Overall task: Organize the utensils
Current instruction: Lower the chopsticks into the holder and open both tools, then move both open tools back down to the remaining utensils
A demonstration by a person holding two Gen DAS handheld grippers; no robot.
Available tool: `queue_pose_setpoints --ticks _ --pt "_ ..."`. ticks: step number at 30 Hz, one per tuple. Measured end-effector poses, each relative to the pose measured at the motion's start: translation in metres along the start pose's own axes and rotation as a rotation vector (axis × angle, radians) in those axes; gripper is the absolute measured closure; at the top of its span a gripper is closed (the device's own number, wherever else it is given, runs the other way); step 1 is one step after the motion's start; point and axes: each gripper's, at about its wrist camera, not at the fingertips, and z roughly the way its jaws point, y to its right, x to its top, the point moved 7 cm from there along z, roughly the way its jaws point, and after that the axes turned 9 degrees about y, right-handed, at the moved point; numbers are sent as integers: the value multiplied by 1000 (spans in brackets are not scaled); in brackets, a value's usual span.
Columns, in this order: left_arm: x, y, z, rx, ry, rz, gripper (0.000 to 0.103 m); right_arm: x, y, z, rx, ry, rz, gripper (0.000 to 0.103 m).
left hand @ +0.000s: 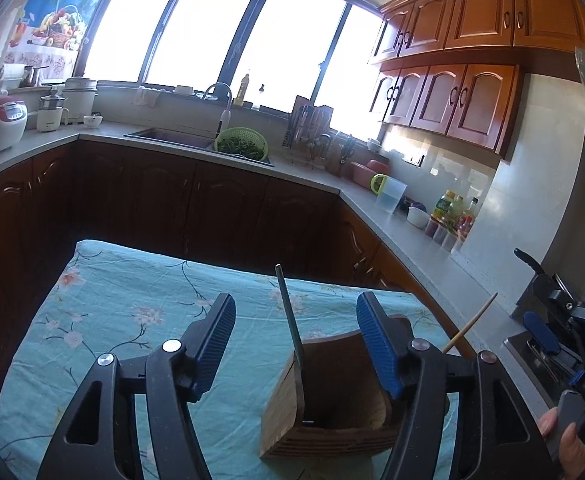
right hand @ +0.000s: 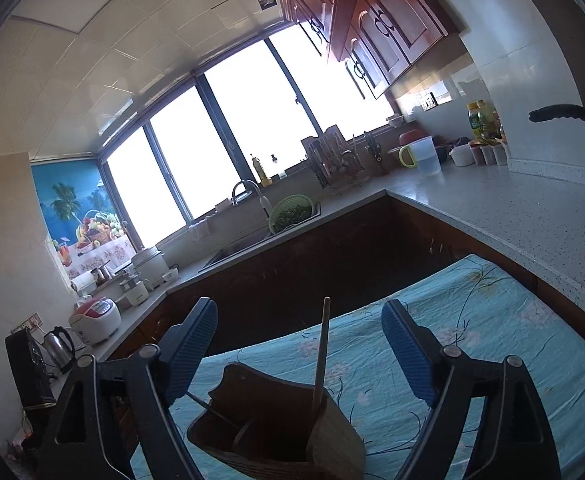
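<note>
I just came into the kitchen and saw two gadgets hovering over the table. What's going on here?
A person is sorting utensils with a hand-held pair of tongs in each hand. Both the left tongs and the right tongs are open and grip nothing. Below them, a wooden utensil holder sits on the floral tablecloth. A dark metal utensil handle and a wooden stick-like handle already stand in it, leaning apart.
</note>
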Motion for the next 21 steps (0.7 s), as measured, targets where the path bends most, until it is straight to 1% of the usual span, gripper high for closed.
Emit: queue_pose_setpoints --ticks 1,2,4,10,16,21 --pt "-1 -2 -6 10 2 2 29 2 -1 -6 5 7 2 9" --pt "-2 -4 -13 17 8 2 26 3 -1 -13 8 12 2 8" --pt "-8 -6 -28 15 13 0 26 4 -3 -26 13 11 4 5" --pt "-26 -17 -74 48 -20 -10 25 -13 1 -65 17 -37 17 5" --pt "-52 -30 -126 87 -62 -36 25 -46 14 -102 -27 -102 -7 5" --pt "-70 -38 -158 116 -111 -58 25 -70 25 -133 -66 -131 -27 5"
